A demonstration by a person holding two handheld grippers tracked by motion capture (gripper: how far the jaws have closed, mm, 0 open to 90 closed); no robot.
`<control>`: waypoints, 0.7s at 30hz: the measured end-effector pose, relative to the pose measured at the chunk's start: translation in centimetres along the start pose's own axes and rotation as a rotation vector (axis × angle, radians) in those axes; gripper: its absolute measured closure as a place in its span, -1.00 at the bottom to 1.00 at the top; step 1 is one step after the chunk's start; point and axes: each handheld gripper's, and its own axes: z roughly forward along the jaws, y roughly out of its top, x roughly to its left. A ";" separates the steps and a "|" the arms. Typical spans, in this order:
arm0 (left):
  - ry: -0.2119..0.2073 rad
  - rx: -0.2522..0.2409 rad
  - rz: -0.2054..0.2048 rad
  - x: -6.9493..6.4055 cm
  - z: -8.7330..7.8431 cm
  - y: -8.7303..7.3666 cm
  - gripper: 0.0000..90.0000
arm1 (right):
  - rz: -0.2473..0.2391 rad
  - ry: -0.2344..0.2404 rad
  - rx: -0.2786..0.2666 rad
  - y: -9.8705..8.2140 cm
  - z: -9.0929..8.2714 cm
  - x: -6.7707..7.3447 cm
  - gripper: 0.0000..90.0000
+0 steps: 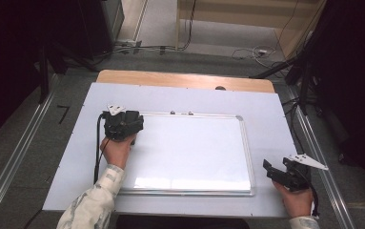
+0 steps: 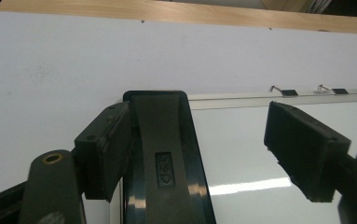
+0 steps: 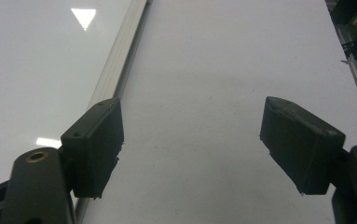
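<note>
A white-surfaced whiteboard [image 1: 189, 148] with a silver frame lies flat in the middle of the table. My left gripper [image 1: 122, 121] hovers at its far left corner. In the left gripper view a black eraser [image 2: 167, 158] lies on that corner between my left gripper's [image 2: 197, 121] open jaws. It sits close beside the left finger [image 2: 104, 149], with a wide gap to the right finger [image 2: 302, 149]. My right gripper [image 1: 268, 170] rests off the board's near right corner, over the white table cover. In its own view the right gripper [image 3: 192, 116] is open with nothing between the fingers, and the whiteboard's frame [image 3: 120, 56] runs along the left.
A white sheet [image 1: 180, 98] covers the table, with a wooden edge [image 1: 185, 78] at the back. Two small hanging clips [image 2: 283, 91] sit on the board's far frame. Metal rails [image 1: 23, 157] flank the table, and cables [image 1: 261, 51] lie on the floor behind.
</note>
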 end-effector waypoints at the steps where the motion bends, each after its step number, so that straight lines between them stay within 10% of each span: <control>1: -0.005 -0.002 0.001 0.0 -0.2 -0.1 -0.47 | 0.000 -0.001 0.001 0.0 0.0 0.0 -0.55; 21: -0.062 -0.027 0.012 0.7 -2.9 -1.4 -0.58 | 0.001 0.005 0.000 0.0 -0.1 0.2 -0.55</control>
